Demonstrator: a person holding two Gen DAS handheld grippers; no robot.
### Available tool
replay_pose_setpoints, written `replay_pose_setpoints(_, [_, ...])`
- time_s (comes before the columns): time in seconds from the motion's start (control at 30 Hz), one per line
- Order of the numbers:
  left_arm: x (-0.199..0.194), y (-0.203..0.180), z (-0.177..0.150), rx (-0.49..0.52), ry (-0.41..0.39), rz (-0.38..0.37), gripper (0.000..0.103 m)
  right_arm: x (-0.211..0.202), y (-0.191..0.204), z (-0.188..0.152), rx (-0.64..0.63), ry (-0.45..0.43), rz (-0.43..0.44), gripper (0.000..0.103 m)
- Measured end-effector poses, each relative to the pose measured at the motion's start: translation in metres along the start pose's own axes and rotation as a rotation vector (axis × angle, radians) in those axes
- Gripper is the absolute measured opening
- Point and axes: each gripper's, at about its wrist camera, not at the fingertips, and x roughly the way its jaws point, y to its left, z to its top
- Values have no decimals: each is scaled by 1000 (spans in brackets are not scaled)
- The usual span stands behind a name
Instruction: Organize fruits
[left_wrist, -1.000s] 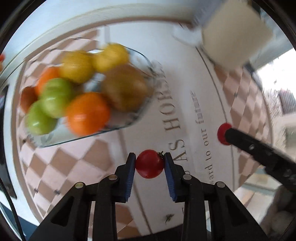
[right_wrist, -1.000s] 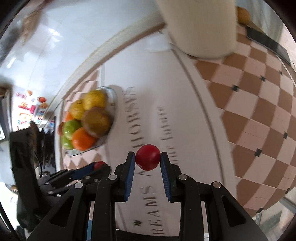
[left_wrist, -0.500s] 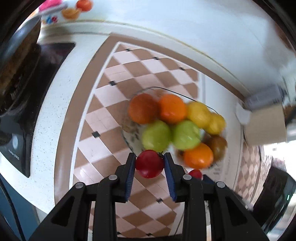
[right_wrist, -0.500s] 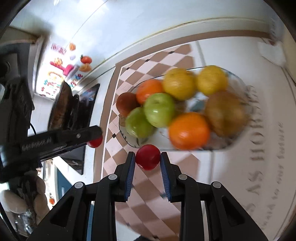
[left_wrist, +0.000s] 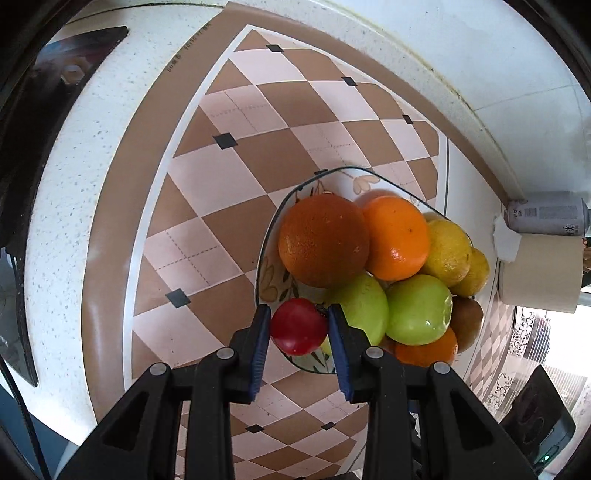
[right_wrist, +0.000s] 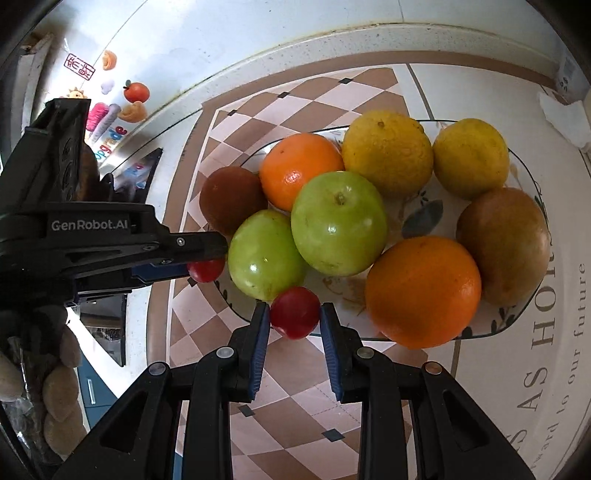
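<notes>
A glass plate (right_wrist: 517, 310) (left_wrist: 271, 236) on the checkered mat holds several fruits: oranges (right_wrist: 423, 291), green apples (right_wrist: 338, 223), yellow citrus (right_wrist: 388, 153) and brown fruits (right_wrist: 502, 245). My left gripper (left_wrist: 299, 326) is shut on a small red tomato (left_wrist: 298, 326), hovering over the plate's near-left corner beside a green apple (left_wrist: 360, 314). My right gripper (right_wrist: 294, 317) is shut on another small red tomato (right_wrist: 294, 316) above the plate's front edge. In the right wrist view the left gripper (right_wrist: 205, 260) reaches in from the left with its tomato (right_wrist: 206, 269).
The checkered mat (left_wrist: 229, 206) covers a white counter (left_wrist: 51, 229). A paper roll (left_wrist: 539, 273) and a spray can (left_wrist: 546, 212) stand at the right by the wall. A dark cooktop (left_wrist: 74, 55) lies at the far left. Fridge magnets (right_wrist: 135, 92) show beyond.
Both grippers swung across from the lettered part of the mat to the fruit plate and sank toward it, each keeping its tomato. The plate now fills the views.
</notes>
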Motion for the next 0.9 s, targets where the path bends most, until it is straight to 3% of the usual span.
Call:
replay_pose_setpoints(0.13, [3, 2, 5, -10, 29, 1, 30, 1, 0, -1, 15, 7, -14, 39])
replay_pose_setpoints(0.27, [-3, 0, 5, 34, 24, 24, 37, -6, 3, -1, 27, -12, -31, 62])
replay_pose_setpoints(0.37, [-14, -2, -2, 68, -9, 54, 50, -19, 5, -3, 27, -33, -37, 65])
replay_pose_setpoints(0.43, [-25, -6, -11, 113, -47, 92, 64, -31, 6, -6, 28, -52, -43, 69])
replay_pose_setpoints(0.53, [-41, -12, -29, 185, -109, 166, 84, -55, 5, -14, 32, -91, -92, 85])
replay_pose_setpoints(0.57, [-45, -13, -35, 203, -126, 188, 85, -64, 3, -18, 34, -106, -118, 88])
replay_pose_setpoints(0.67, [-56, -14, -56, 251, -161, 234, 88, -86, 1, -27, 40, -143, -184, 92])
replay_pose_setpoints(0.73, [-64, -15, -72, 276, -196, 258, 98, -103, -3, -35, 47, -170, -228, 94])
replay_pose_setpoints(0.9, [-83, -22, -108, 320, -295, 277, 98, -136, -8, -56, 52, -223, -312, 96])
